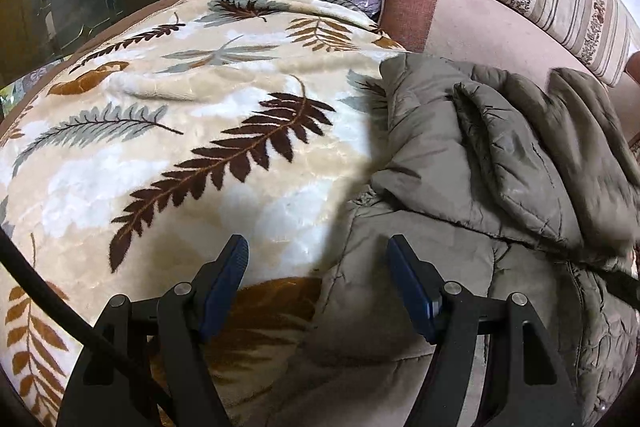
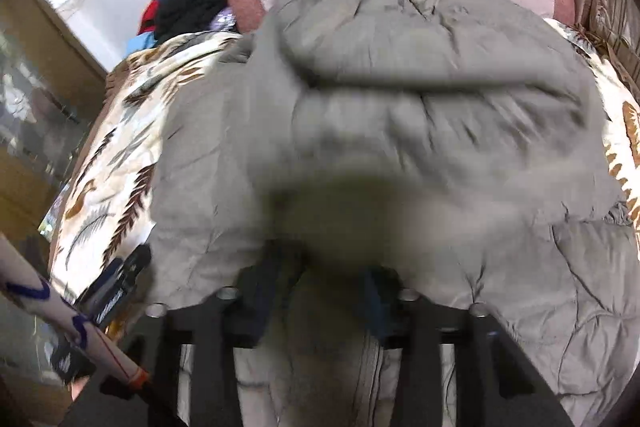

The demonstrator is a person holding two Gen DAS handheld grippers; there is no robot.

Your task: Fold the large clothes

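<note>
On the bed: a big grey puffy coat (image 1: 500, 163) is being laid over a leaf blanket (image 1: 180, 131), next to a pink cushion (image 1: 472, 23).
Left tongs: the left gripper (image 1: 316, 263) is being held wide apart over the coat's edge, with nothing in it.
Right tongs: the right gripper (image 2: 320, 279) is being covered by a coat fold, so closed or apart cannot be told.
How it will handle: the coat is likely soft, thick and springy. Folds may pop back up.
Where to hold: a hem or sleeve edge is best picked.
Hard to see: the right view is being blurred, and the sleeves cannot be found.
</note>
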